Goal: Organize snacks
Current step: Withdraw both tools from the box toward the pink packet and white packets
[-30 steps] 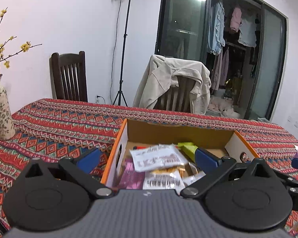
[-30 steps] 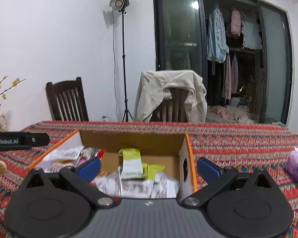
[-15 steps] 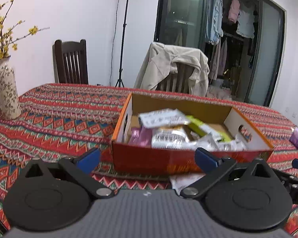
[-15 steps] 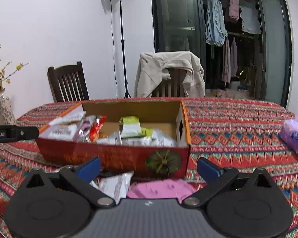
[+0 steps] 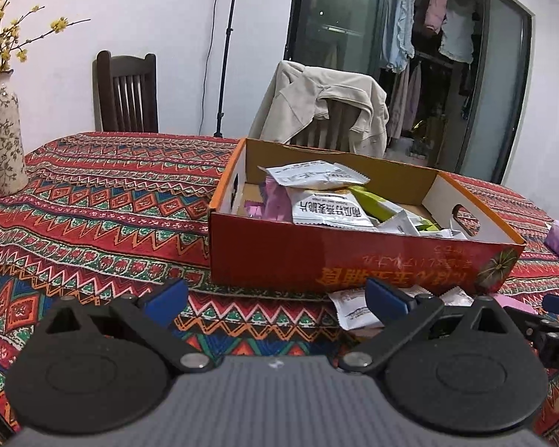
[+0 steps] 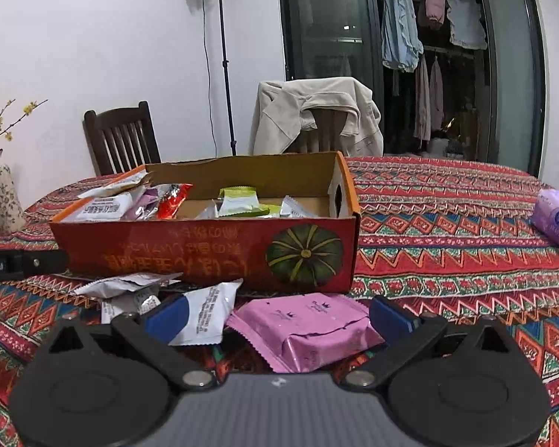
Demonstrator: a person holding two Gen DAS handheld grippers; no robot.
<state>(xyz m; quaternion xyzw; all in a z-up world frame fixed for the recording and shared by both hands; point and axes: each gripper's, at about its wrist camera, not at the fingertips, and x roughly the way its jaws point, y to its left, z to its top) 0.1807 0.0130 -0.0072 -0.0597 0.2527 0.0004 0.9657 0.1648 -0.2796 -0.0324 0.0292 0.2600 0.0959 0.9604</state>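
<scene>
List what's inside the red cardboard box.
Red cardboard box holds white packets, green packets, a red packet and purple ones. Anything beneath them, and most of the floor, is covered.

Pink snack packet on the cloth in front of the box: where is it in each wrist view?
Left wrist: pink snack packet barely shows, a sliver at lower right behind the gripper's right finger, by the box's near corner.
Right wrist: pink snack packet lies bottom centre, between the open jaws, just before the box.
Shared landmark: the pumpkin print on the red box front.
</scene>
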